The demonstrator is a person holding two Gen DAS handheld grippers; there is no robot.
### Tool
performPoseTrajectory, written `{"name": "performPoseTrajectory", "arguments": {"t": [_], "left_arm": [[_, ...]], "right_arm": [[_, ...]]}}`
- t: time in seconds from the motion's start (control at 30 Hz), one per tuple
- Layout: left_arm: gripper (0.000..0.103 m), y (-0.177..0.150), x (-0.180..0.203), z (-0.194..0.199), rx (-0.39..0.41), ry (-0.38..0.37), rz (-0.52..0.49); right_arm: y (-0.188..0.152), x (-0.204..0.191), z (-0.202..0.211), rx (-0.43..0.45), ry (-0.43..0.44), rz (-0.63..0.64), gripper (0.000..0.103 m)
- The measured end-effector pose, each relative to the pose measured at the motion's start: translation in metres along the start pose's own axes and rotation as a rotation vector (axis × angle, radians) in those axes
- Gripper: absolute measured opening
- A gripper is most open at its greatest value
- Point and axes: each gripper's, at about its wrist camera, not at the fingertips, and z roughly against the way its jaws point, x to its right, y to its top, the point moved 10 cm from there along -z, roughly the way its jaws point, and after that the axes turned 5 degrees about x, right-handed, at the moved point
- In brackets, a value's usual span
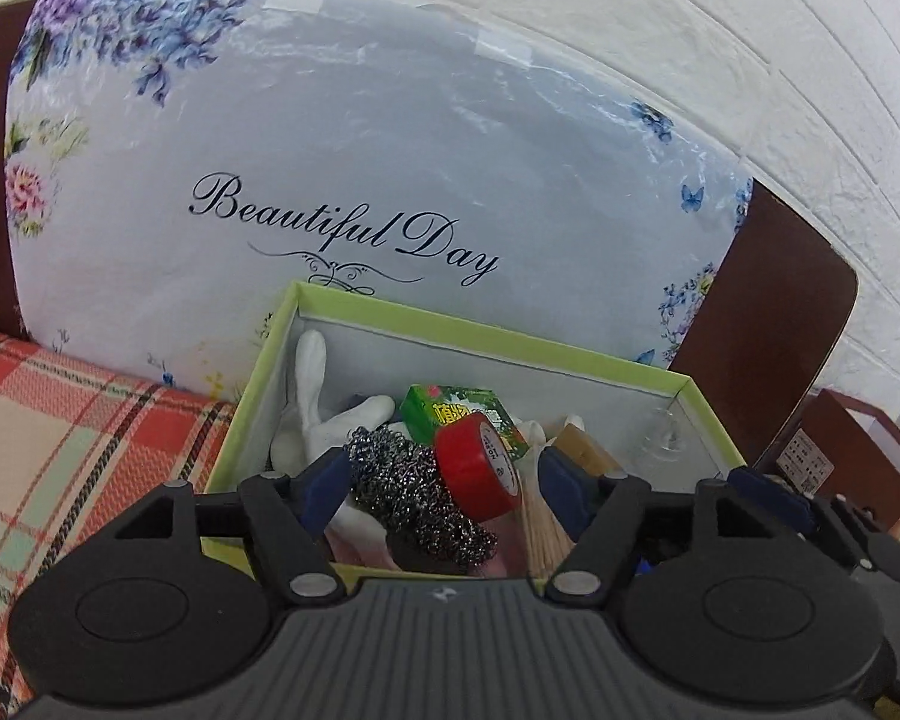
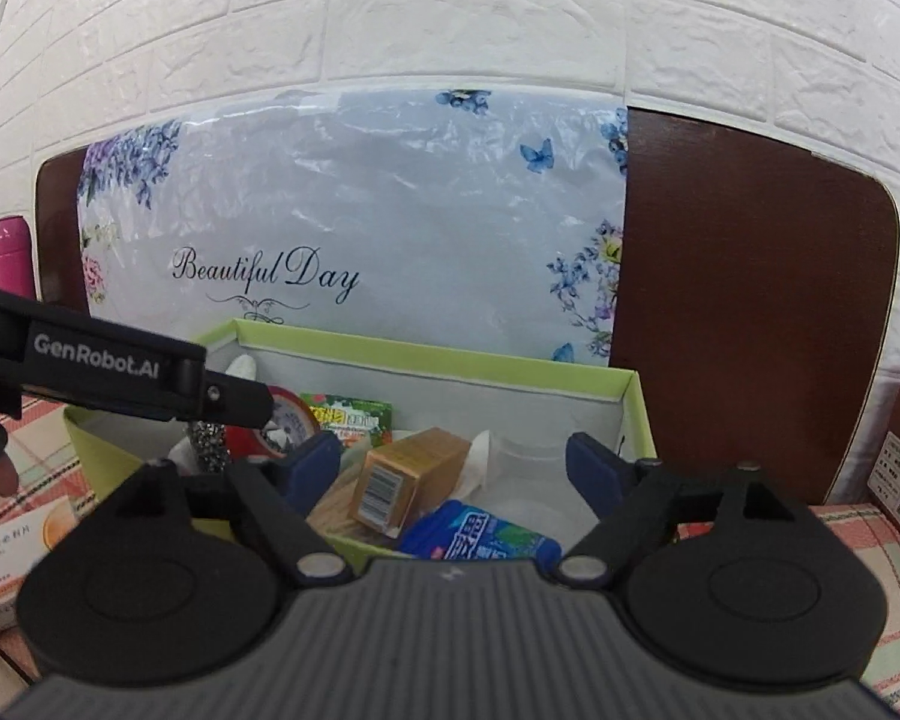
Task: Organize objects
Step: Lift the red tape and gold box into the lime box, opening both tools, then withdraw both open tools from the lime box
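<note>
- Left wrist view: left gripper [image 1: 444, 483] hovers over the green box [image 1: 390, 315], jaws spread wide, nothing pinched between the blue pads [image 1: 324, 483].
- Steel scourer [image 1: 417, 495] and red tape roll [image 1: 480, 468] lie in the box between the pads; whether a pad touches the scourer cannot be told.
- White glove [image 1: 312, 396] leans in the box's far left corner; green packet [image 1: 456, 411] sits behind the tape; toothpicks [image 1: 546, 531] lie at the near right.
- Box stands on a plaid cloth [image 1: 60, 420], in front of a floral pillow [image 1: 360, 168].
- Right wrist view: right gripper [image 2: 456, 471] is above the same box [image 2: 426, 354], jaws wide apart, gripping nothing.
- Gold carton [image 2: 399, 480] and blue packet [image 2: 480, 537] lie in the box below the jaws.
- Left gripper [image 2: 234, 402] reaches in from the left over the tape [image 2: 282, 426].
</note>
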Motion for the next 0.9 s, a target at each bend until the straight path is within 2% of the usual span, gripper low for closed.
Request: {"name": "performPoseTrajectory", "arguments": {"t": [0.13, 0.23, 0.33, 0.47, 0.63, 0.9], "left_arm": [[0.078, 0.002, -0.001, 0.016, -0.013, 0.019, 0.036], [0.082, 0.006, 0.004, 0.039, 0.021, 0.072, -0.014], [0.086, 0.003, 0.01, 0.064, 0.025, 0.105, -0.071], [0.089, -0.014, 0.014, 0.09, -0.002, 0.114, -0.066], [0.089, -0.042, 0.02, 0.112, -0.069, 0.11, -0.065], [0.089, -0.076, 0.018, 0.136, -0.119, 0.151, -0.068]], "right_arm": [[0.0, 0.003, 0.011, -0.003, -0.013, -0.003, 0.093], [0.007, 0.006, 0.027, 0.016, -0.026, -0.014, 0.103], [0.013, 0.008, 0.048, 0.027, -0.024, -0.032, 0.103], [0.011, 0.007, 0.077, 0.023, -0.019, -0.064, 0.103], [-0.008, 0.002, 0.111, -0.015, -0.006, -0.105, 0.103], [-0.042, 0.005, 0.154, -0.062, -0.022, -0.176, 0.103]]}}
